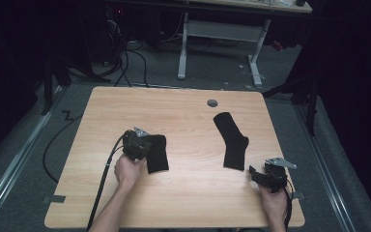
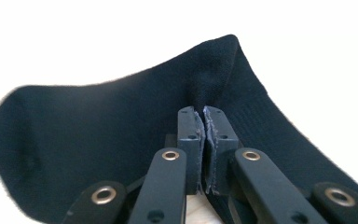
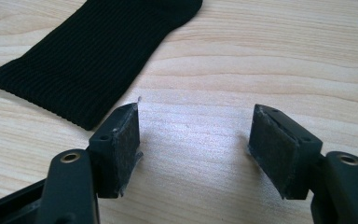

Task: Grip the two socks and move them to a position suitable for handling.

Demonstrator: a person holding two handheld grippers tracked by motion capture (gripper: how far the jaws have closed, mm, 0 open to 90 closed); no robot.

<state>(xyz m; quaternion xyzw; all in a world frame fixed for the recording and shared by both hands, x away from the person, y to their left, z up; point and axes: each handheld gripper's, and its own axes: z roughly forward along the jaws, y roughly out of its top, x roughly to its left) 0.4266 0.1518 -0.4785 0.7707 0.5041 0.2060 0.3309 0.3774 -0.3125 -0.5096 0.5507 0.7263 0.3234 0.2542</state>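
Two black socks lie on the wooden table (image 1: 188, 188). The left sock (image 1: 158, 155) is partly bunched up, and my left gripper (image 1: 146, 146) is at its left edge. In the left gripper view the pads (image 2: 214, 135) of the left gripper (image 2: 204, 114) are pressed together on a raised fold of that sock (image 2: 98, 135). The right sock (image 1: 233, 140) lies flat and bent at the heel. My right gripper (image 1: 254, 173) rests just right of its lower end, open. In the right gripper view the jaws of my right gripper (image 3: 196, 135) stand wide over bare wood, with the sock's ribbed cuff (image 3: 88, 60) ahead to the left.
A grey round grommet (image 1: 212, 103) sits near the table's far edge. A black cable (image 1: 104, 179) trails from the left gripper over the front edge. Behind the table stands a white desk frame (image 1: 220, 34), with cables (image 1: 125, 63) on the grey floor.
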